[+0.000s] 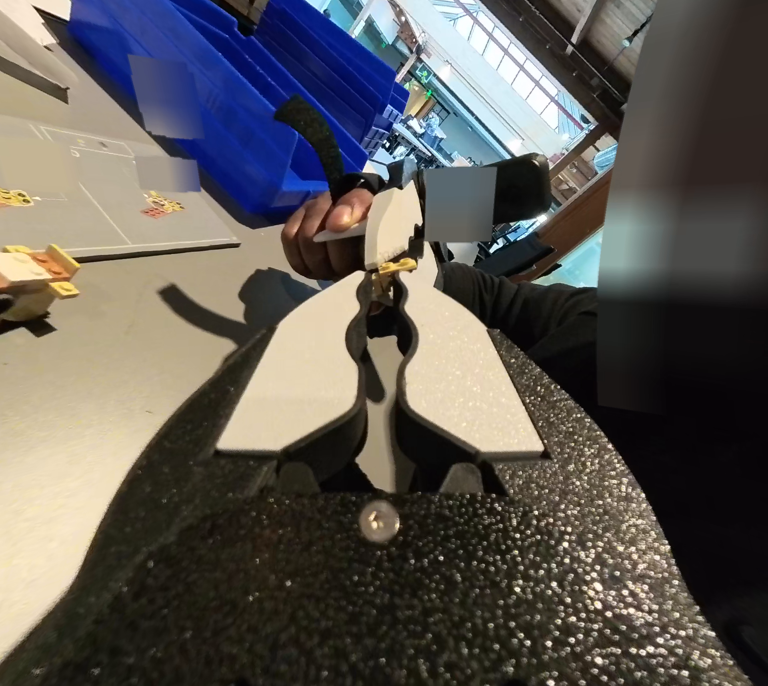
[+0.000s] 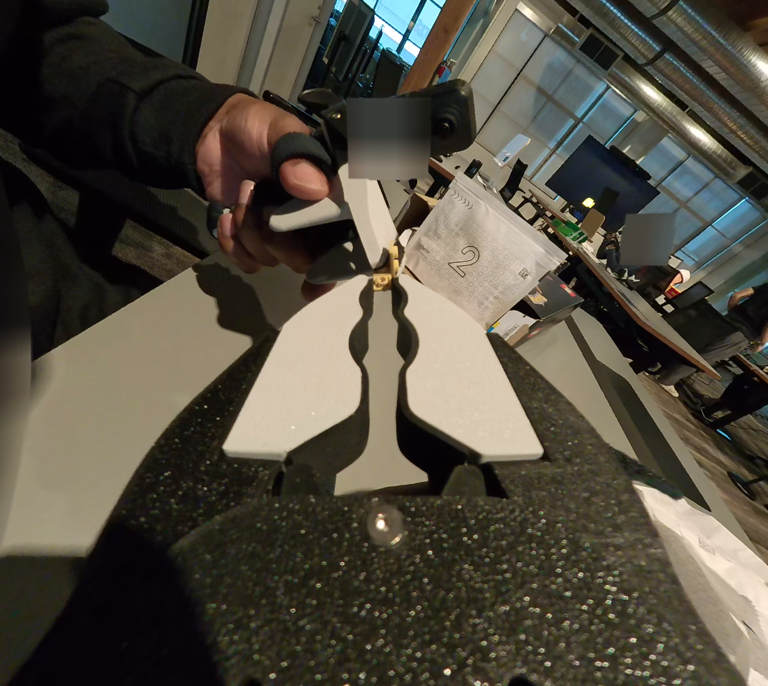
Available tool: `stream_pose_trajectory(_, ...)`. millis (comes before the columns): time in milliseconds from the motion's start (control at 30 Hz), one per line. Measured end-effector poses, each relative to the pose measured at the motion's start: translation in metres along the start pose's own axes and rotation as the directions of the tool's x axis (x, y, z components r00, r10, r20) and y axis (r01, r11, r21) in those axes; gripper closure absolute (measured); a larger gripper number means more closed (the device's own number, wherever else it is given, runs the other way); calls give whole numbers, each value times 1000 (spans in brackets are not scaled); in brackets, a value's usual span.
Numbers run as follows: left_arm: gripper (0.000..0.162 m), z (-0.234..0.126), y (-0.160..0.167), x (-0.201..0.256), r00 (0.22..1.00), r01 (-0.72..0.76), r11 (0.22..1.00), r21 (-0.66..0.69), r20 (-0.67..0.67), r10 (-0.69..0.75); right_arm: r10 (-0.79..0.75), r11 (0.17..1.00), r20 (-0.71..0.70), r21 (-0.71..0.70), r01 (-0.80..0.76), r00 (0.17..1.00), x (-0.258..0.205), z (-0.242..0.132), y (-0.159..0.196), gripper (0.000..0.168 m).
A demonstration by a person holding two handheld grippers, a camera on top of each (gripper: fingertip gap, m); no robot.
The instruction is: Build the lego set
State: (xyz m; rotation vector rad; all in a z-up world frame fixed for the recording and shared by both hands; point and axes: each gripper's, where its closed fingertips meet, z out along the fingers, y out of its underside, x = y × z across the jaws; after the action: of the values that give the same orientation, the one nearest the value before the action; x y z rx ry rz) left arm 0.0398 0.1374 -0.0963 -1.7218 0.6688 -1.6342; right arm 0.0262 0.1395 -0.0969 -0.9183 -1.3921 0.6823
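Observation:
My left gripper [image 1: 380, 287] is shut on a small tan lego piece [image 1: 381, 280], held up above the grey table. My right gripper [image 2: 382, 286] is shut on another small tan lego piece [image 2: 381, 282]. The two grippers face each other tip to tip, and the two tan pieces touch at the tips. In the left wrist view the right gripper's tan plate [image 1: 400, 265] sits just above my left fingertips. In the right wrist view the left gripper's tan piece [image 2: 394, 254] sits just above my right fingertips. A hand [image 1: 316, 238] holds each gripper.
A partly built model [image 1: 35, 279] of white, tan and brown bricks lies on the table at the left. Behind it is a grey instruction sheet [image 1: 124, 217] with pictures of parts, and blue bins [image 1: 249, 84]. A white numbered bag [image 2: 469, 263] and papers [image 2: 706, 566] lie to the right. Only a small space, under 4 cm, lies between the two pairs of fingers.

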Motion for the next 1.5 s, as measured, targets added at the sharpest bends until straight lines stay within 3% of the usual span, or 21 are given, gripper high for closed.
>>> stream_pose_trajectory(667, 154, -1, 3, -2, 1000, -25, 999, 37, 0, 25, -15, 1000, -8, -12, 15, 1000, -2, 1, 2, 160)
stream_pose_trajectory(1100, 155, -6, 0, -4, 994, 93, 990, 109, -58, -87, -7, 999, -33, -44, 6, 999, -1, 4, 9, 161)
stream_pose_trajectory(1500, 155, -6, 4, -6, 997, 77, 991, 108, -23, -75, -2, 999, -36, -47, 0, 999, -4, 6, 10, 160)
